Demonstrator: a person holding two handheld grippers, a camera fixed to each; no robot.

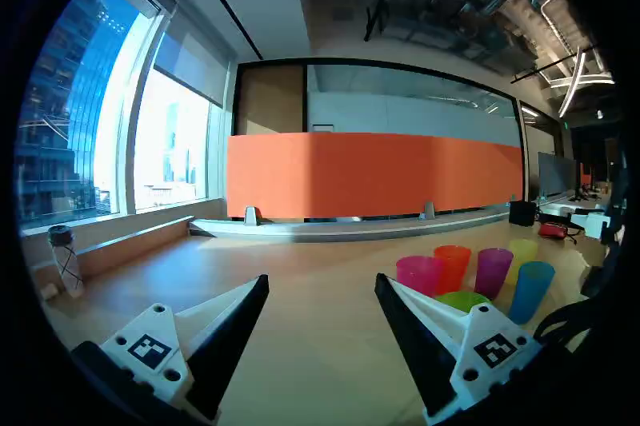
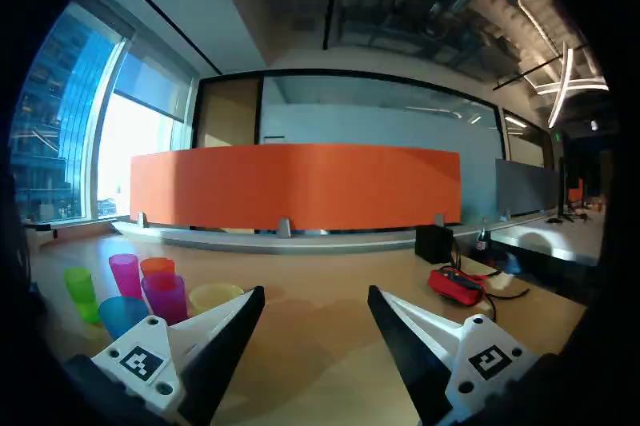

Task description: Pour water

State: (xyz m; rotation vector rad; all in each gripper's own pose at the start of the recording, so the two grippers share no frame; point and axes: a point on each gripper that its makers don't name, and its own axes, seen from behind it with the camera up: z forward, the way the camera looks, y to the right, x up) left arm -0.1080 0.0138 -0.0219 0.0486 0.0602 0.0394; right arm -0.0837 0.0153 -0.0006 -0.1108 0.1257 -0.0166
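Jaws of the left gripper (image 1: 320, 277) and right gripper (image 2: 314, 290) were recorded wide apart, nothing held. The coloured cups (image 1: 492, 270) were bunched on the bench (image 1: 320, 362), lower right in the left gripper view, lower left in the right gripper view. A capped bottle (image 1: 64, 256) stood far left by the window. Risk judged: neighbouring cups toppled by a jaw entering the tight cluster, and water spilled between rims.

Green cup (image 1: 462, 299), lower part hidden behind the left tongs (image 1: 321, 277)
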